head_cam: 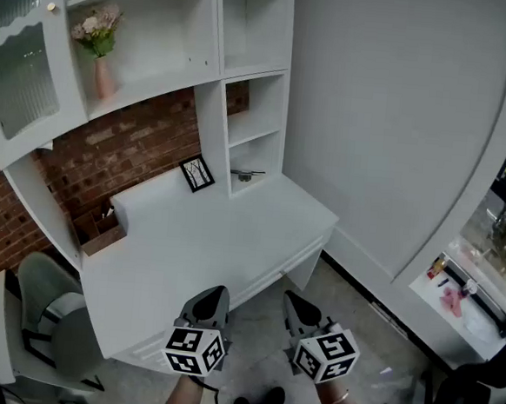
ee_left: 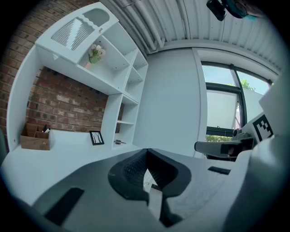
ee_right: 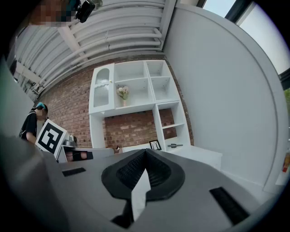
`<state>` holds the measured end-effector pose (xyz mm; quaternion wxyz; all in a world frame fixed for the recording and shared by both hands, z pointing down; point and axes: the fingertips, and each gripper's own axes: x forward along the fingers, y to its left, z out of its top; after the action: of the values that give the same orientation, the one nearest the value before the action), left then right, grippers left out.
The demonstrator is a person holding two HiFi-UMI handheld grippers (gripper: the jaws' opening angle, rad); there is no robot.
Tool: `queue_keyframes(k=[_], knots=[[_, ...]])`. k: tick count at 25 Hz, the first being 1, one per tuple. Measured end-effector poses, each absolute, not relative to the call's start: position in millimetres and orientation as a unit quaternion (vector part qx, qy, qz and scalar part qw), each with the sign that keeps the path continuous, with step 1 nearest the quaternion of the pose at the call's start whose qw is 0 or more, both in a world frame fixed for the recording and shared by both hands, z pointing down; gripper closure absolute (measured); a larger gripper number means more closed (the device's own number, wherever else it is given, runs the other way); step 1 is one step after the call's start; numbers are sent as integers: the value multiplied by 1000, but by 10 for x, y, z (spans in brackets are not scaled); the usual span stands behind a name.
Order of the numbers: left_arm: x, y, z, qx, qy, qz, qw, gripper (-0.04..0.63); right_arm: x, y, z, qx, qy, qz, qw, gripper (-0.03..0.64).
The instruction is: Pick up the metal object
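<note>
The metal object [head_cam: 246, 175] is small and dark grey. It lies in the lowest cubby of the white shelf unit, at the back right of the white desk [head_cam: 215, 237]. It also shows far off in the left gripper view [ee_left: 119, 142] and the right gripper view [ee_right: 174, 146]. My left gripper [head_cam: 214, 293] hangs over the desk's front edge, shut and empty. My right gripper [head_cam: 294, 299] is beside it, past the desk front and over the floor, shut with nothing in it. Both are far from the object, with their tips meeting [ee_left: 146, 152] [ee_right: 145, 152].
A small framed picture [head_cam: 197, 173] leans against the shelf upright, left of the cubby. A wooden organizer [head_cam: 101, 227] sits at the desk's left by the brick wall. A pink vase of flowers [head_cam: 103, 72] stands on an upper shelf. A grey chair [head_cam: 52, 312] is at lower left.
</note>
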<state>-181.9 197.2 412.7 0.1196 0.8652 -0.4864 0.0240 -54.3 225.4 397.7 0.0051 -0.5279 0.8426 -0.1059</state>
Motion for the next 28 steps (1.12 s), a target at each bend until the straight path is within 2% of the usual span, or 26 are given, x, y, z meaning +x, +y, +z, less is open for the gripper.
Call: queue_keyframes(k=[19, 28], knots=[[-1121, 1453, 3997, 857, -507, 25, 88, 586, 251, 1942, 4110, -520, 846, -113, -12, 612], [-955, 1031, 4103, 841, -528, 31, 110, 586, 509, 1599, 4158, -519, 846, -124, 1, 612]])
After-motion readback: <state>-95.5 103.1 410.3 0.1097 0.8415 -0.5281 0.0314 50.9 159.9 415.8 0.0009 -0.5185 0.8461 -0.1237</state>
